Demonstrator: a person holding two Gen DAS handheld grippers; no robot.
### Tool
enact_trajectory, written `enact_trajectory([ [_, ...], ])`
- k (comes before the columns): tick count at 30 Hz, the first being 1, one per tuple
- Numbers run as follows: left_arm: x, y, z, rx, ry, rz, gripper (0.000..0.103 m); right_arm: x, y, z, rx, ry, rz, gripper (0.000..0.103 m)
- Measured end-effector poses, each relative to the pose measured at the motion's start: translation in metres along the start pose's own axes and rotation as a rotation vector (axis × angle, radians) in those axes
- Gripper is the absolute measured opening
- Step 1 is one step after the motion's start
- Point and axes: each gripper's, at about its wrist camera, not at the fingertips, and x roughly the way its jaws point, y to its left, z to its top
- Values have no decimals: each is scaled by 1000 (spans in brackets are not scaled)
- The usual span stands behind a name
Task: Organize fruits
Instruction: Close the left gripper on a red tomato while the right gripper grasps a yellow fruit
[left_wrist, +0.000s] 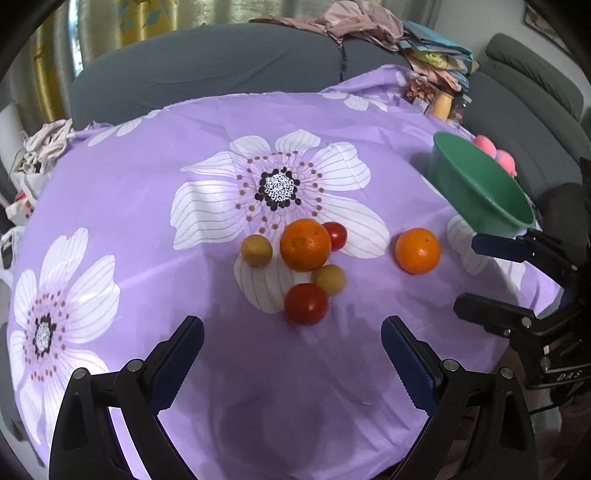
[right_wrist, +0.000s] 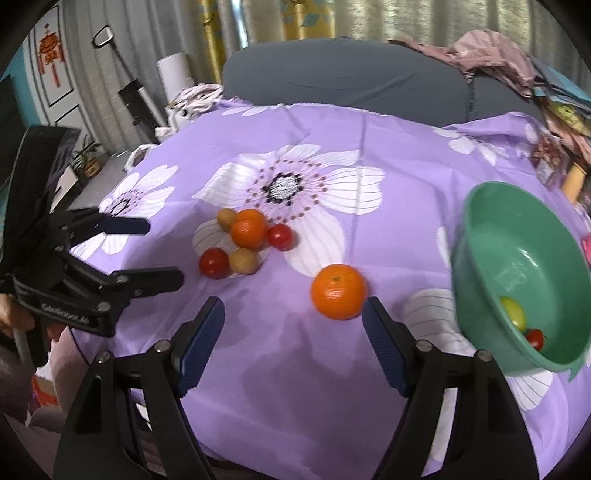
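Right wrist – gripper (right_wrist: 293, 314) tilted down, agape

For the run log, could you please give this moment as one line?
left gripper: open | right gripper: open, near lone orange | bowl: two fruits

White letters "DAS" on the right hand-held gripper (left_wrist: 466, 275) body, other lettering too blurred

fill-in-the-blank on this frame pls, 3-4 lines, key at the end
1. The bowl is ____ in colour.
2. The cluster on the cloth holds ____ fruits.
3. Between the right tool's open fingers nothing is ____.
4. The lone orange lies between the cluster and the ____.

Missing: green; five; held; bowl
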Motion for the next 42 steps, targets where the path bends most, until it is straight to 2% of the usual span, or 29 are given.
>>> enact_trajectory([
  [5, 10, 1, 2, 41, 21, 4, 96, 18, 12, 2, -60, 44, 52, 62],
  [8, 14, 4, 3, 34, 27, -1, 88, 31, 18, 4, -94, 72, 74, 57],
  [10, 16, 8, 5, 27, 31, -5, 88, 42, 21, 7, -108, 93, 86, 54],
  [13, 18, 10, 7, 30, 37, -4, 88, 55, 23, 10, -113, 112, 103, 53],
  [16, 21, 11, 10, 44, 43, -11, 81, 65, 25, 14, -130, 130, 119, 51],
  [21, 24, 11, 15, 85, 57, 9, 79, 78, 28, 22, -157, 152, 135, 47],
  [23, 22, 10, 16, 107, 57, 15, 70, 84, 29, 26, -171, 163, 130, 46],
  [30, 28, 4, 16, 154, 81, -31, 68, 97, 33, 35, -210, 186, 157, 45],
  [31, 30, 3, 16, 160, 88, -34, 67, 99, 34, 36, -220, 192, 152, 42],
  [36, 34, 7, 19, 157, 101, -62, 65, 108, 34, 40, -244, 208, 167, 42],
  [39, 37, 11, 21, 152, 111, -75, 62, 113, 39, 43, -275, 217, 178, 33],
  [40, 38, 12, 21, 149, 114, -79, 61, 115, 40, 43, -281, 219, 187, 27],
  [42, 40, 13, 24, 141, 117, -91, 61, 116, 41, 43, -288, 218, 196, 26],
])
